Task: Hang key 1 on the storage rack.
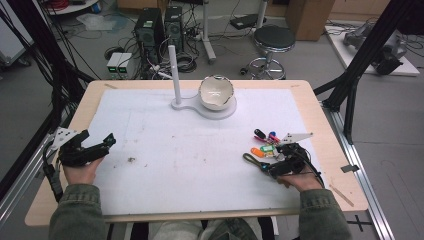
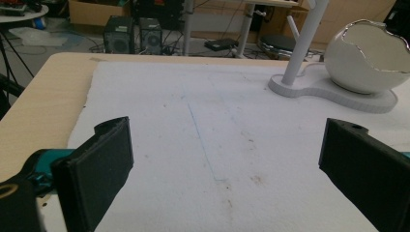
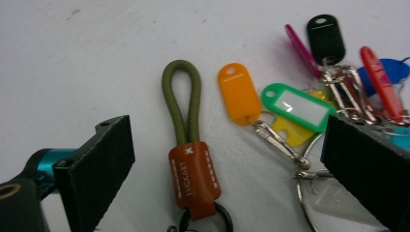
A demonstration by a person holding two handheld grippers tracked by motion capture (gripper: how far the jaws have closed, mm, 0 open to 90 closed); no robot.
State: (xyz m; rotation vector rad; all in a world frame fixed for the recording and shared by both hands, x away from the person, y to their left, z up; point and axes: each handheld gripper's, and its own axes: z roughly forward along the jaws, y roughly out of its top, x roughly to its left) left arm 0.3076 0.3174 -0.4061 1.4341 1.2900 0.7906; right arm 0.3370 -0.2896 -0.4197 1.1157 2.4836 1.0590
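Hovering with right tongs [image 3: 227, 159] spread wide over the key bunch [image 3: 309, 111]; olive loop [image 3: 183, 99] lying lengthwise between the jaws; left tongs [image 2: 225, 159] idling apart, well away.

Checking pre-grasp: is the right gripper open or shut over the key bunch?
Open. The right gripper has its black jaws spread wide, the olive cord loop with brown leather tab lying untouched between them.

I see the keyring [image 3: 193, 159] lying flat: olive loop, brown leather tab, colored tags [image 3: 290, 104] fanned beside it.
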